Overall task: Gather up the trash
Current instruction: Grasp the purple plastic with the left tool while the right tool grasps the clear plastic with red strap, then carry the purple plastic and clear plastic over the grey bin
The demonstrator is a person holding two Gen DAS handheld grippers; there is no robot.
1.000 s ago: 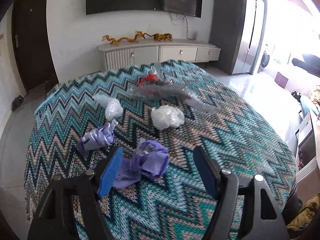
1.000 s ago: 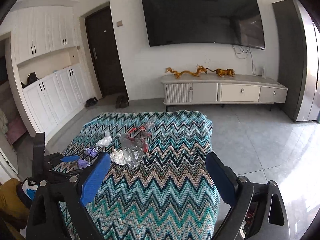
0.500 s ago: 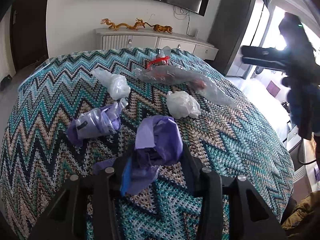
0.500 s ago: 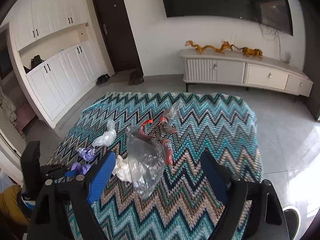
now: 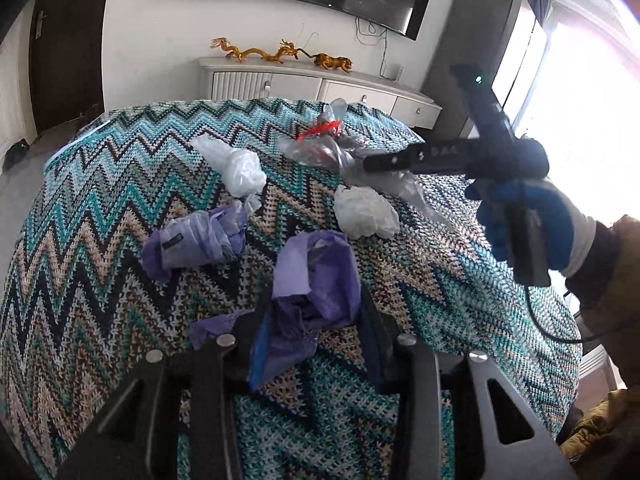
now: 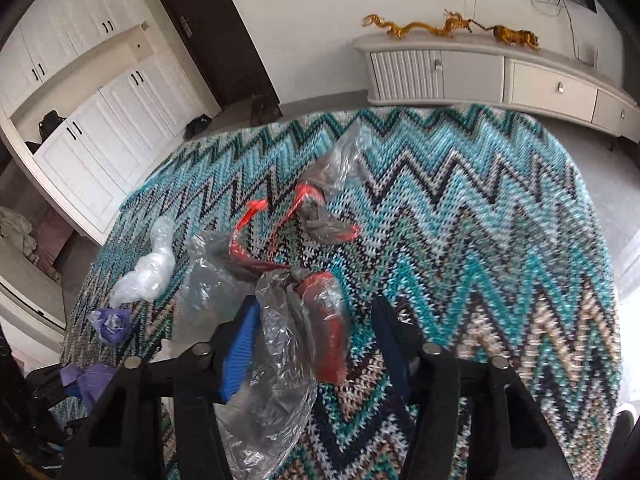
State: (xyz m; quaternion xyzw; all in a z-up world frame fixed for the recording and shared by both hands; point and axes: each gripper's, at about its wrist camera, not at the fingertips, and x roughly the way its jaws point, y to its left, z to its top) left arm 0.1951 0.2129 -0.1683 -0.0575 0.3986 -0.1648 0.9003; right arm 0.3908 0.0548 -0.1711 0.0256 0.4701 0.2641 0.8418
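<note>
My left gripper [image 5: 312,332] is shut on a crumpled purple plastic bag [image 5: 316,280] on the zigzag tablecloth [image 5: 100,216]. A second purple wad [image 5: 196,240], a white wad [image 5: 366,214] and another white wad [image 5: 240,166] lie beyond it. My right gripper [image 6: 316,344] is open, its jaws either side of a clear plastic bag with red strips [image 6: 288,344]. From the left wrist view the right gripper [image 5: 460,156] hovers over that clear bag [image 5: 320,148].
A white TV cabinet [image 5: 320,88] with golden figurines stands behind the table under a wall TV. White cupboards [image 6: 100,120] and a dark door stand at the left. The table's edge drops to grey floor at the right [image 6: 628,264].
My left gripper closed on the purple bag and stays on it. My right gripper came down and forward over the table until its open jaws straddle the clear bag.
</note>
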